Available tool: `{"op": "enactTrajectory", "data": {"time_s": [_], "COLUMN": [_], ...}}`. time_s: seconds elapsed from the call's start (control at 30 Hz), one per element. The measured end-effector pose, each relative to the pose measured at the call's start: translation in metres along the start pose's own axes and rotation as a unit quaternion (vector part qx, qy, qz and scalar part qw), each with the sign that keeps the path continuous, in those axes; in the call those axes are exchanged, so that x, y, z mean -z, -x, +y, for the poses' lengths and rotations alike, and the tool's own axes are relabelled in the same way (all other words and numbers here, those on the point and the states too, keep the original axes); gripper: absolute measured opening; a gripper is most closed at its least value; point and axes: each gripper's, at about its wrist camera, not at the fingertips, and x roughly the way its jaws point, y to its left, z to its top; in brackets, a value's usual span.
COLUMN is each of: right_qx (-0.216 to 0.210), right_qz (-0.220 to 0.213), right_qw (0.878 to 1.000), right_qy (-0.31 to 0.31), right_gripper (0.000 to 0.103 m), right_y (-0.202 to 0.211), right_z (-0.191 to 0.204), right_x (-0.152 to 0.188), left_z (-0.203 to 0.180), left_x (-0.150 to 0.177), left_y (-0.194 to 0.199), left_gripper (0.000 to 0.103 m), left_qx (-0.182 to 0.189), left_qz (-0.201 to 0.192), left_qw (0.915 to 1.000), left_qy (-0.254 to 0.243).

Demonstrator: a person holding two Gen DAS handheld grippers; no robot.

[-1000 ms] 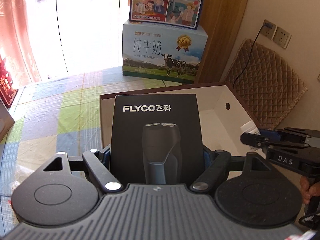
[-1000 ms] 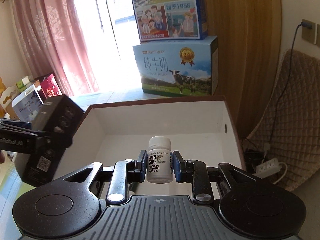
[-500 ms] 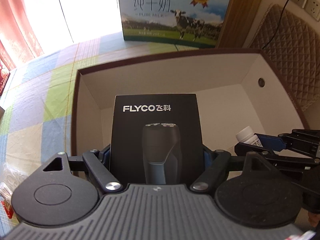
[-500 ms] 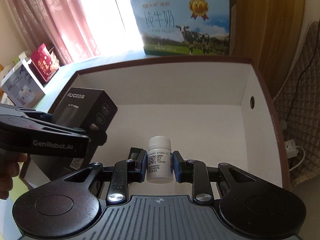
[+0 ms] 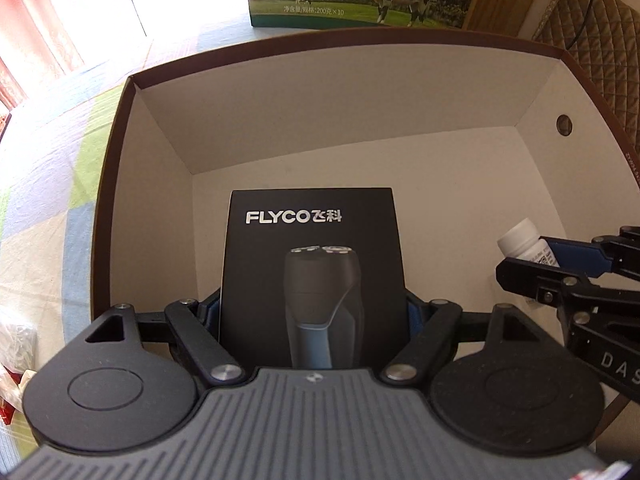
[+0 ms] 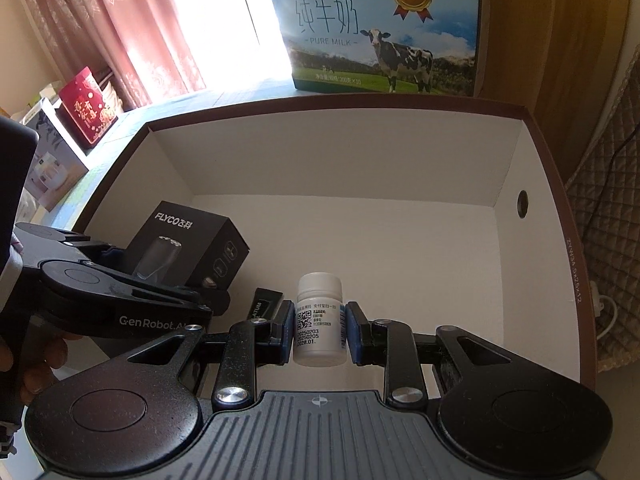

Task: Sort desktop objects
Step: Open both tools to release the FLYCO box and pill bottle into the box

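Left wrist view looks down into the big open carton [image 5: 120, 128], brown outside and white inside, and the left gripper [image 5: 312, 312] has its jaws pinching a black shaver box [image 5: 312, 272] by its two sides, held upright and low inside the carton near the left wall. From the right wrist view the right gripper [image 6: 318, 332] has its blue pads clamped on a small white pill bottle [image 6: 319, 320], upright, cap up, also down within the carton walls toward the near side. A thin dark packet [image 6: 262, 304] lies on the carton floor between the two held things; I'd say that one is already sorted. Neither the shaver box nor the bottle looks to be let go yet, and I cannot tell whether either is touching the floor. So the task seems well along for these two: carried in, with the setting down and releasing left to do. On the checked tablecloth [image 5: 52, 168] outside, some crumpled white stuff shows at the left edge, so more may remain. A milk carton [image 6: 384, 36] stands behind.
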Motion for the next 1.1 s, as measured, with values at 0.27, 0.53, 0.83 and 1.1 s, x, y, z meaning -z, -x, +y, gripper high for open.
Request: {"op": "enactTrajectory", "data": {"time_s": [0.27,0.53,0.83,1.1], "right_qx": [-0.003,0.003,0.026,0.031], "right_qz": [0.012,0.034,0.018,0.001], "right_qw": [1.000,0.999,0.999,0.999], "right_qy": [-0.002,-0.003,0.011,0.023], "right_gripper": [0.024,0.024,0.050,0.080], "right_y": [-0.006,-0.016,-0.008,0.010], "right_z": [0.002,0.003,-0.001,-0.005], "right_x": [-0.002,-0.002,0.001,0.007], "left_z": [0.003,0.002,0.002,-0.002], "left_x": [-0.005,-0.011,-0.009,-0.003], "left_y": [0.010,0.010,0.013,0.026], "left_gripper": [0.079,0.079,0.080,0.088], "left_qx": [0.017,0.016,0.022,0.017], "left_qz": [-0.013,-0.015,-0.016,-0.034], "left_qw": [0.9998,0.9998,0.9996,0.9990], "left_qy": [0.001,-0.005,-0.008,-0.021]}}
